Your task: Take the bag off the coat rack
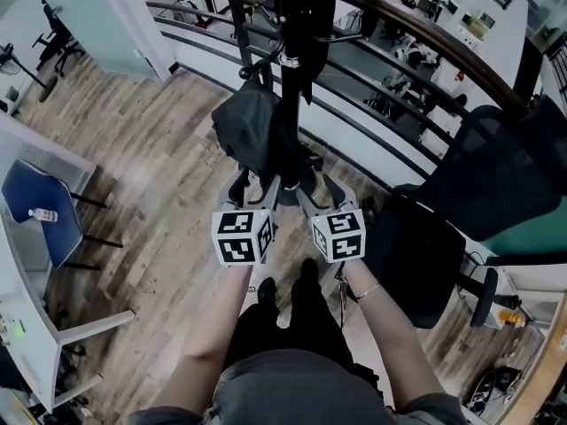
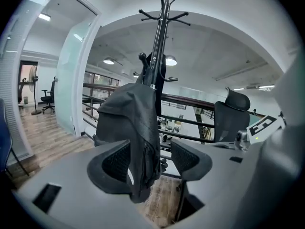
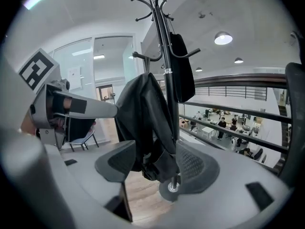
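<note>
A black bag [image 1: 248, 131] hangs from a hook of the black coat rack [image 1: 288, 60]. Both grippers point at it from below, side by side. In the left gripper view the bag [image 2: 131, 128] hangs down into the gap of my left gripper [image 2: 150, 149], whose jaws stand wide apart without pressing on it. In the right gripper view the bag [image 3: 145, 123] and the rack's pole [image 3: 164, 56] sit in line with the gap of my right gripper [image 3: 156, 152], which is open too. A second dark item [image 3: 182, 70] hangs higher on the rack.
A black office chair [image 1: 461, 202] stands close on the right. A dark railing [image 1: 416, 34] runs behind the rack over a lower floor. A blue chair [image 1: 40, 211] and a white desk [image 1: 27, 326] are at the left. The rack's round base [image 3: 172, 187] rests on wood flooring.
</note>
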